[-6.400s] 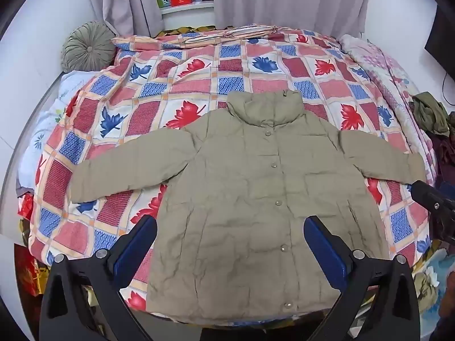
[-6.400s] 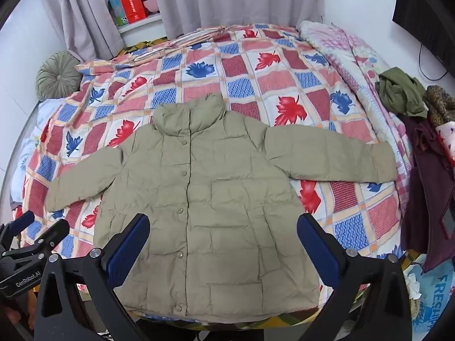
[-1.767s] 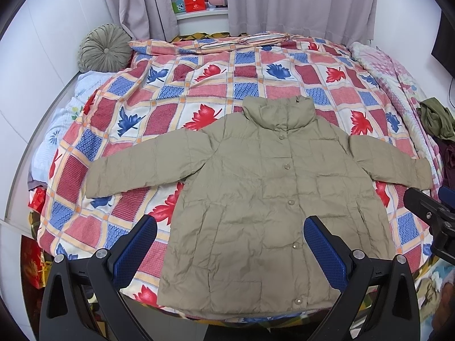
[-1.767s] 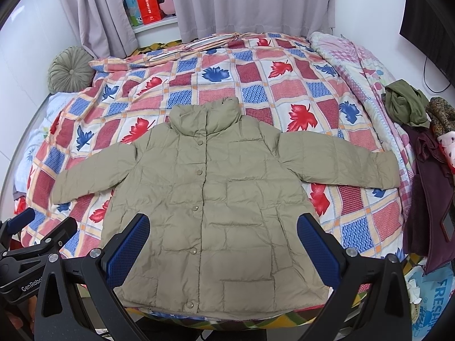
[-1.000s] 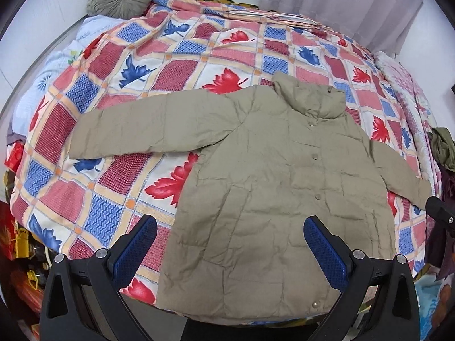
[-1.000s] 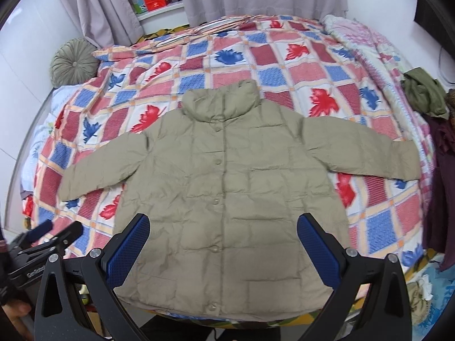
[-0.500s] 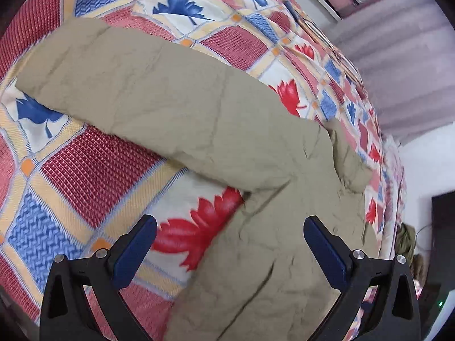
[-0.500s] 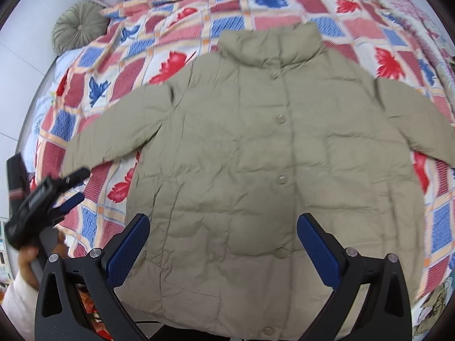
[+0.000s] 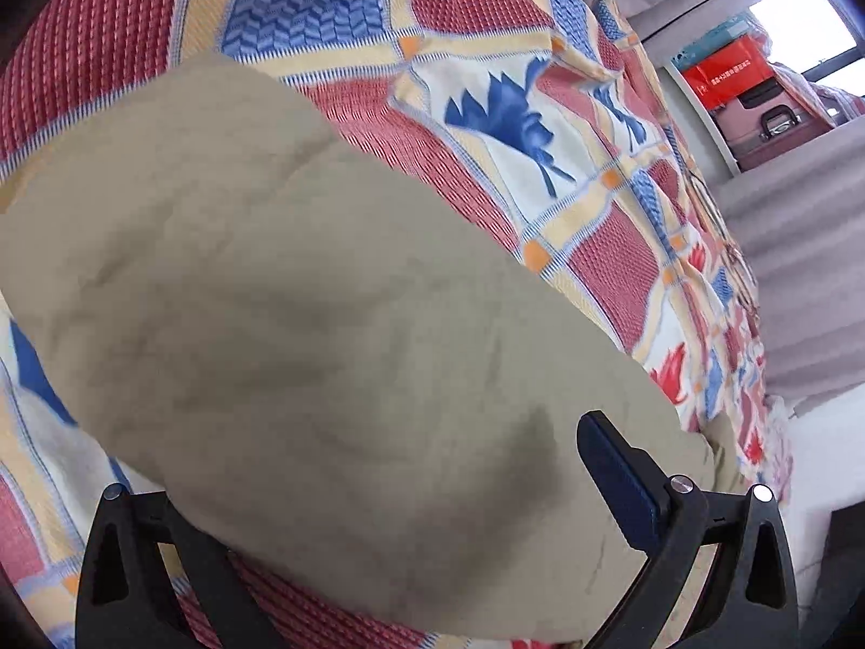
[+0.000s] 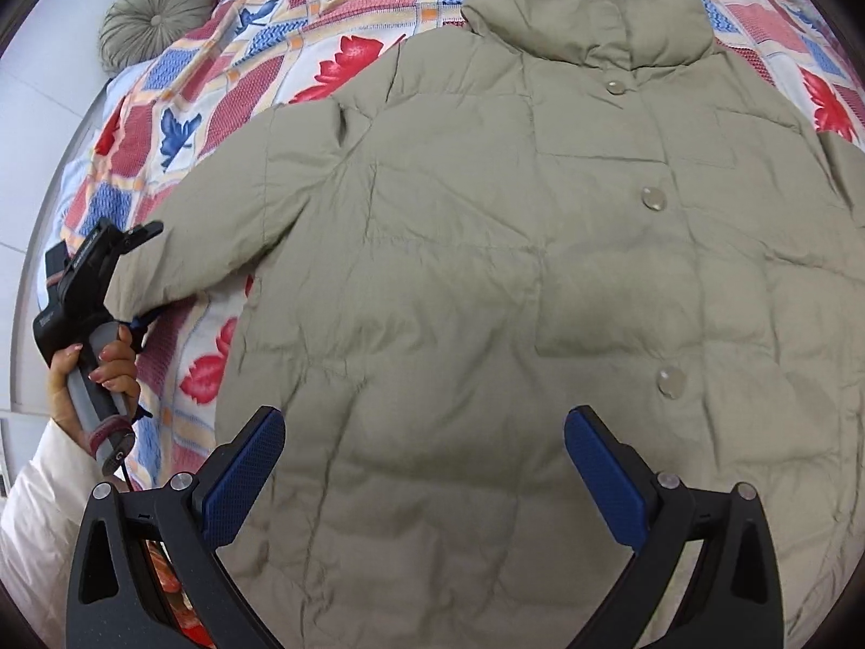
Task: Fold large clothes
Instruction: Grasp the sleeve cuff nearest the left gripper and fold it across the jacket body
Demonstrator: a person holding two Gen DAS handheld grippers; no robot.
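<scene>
Jacket (image 10: 513, 249): flat, front up, on the patchwork quilt (image 10: 232, 81), collar away from the person.
Left sleeve (image 9: 303, 324): runs sideways from the body; cuff at the left gripper (image 10: 116, 240).
Left gripper: jaws wide, straddling the cuff, not closed.
Right gripper (image 10: 424, 459): wide, empty, over the hem.

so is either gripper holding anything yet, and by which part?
Right gripper is open, holding nothing. Left gripper straddles the khaki puffer jacket's sleeve cuff; whether it grips can't be told.
</scene>
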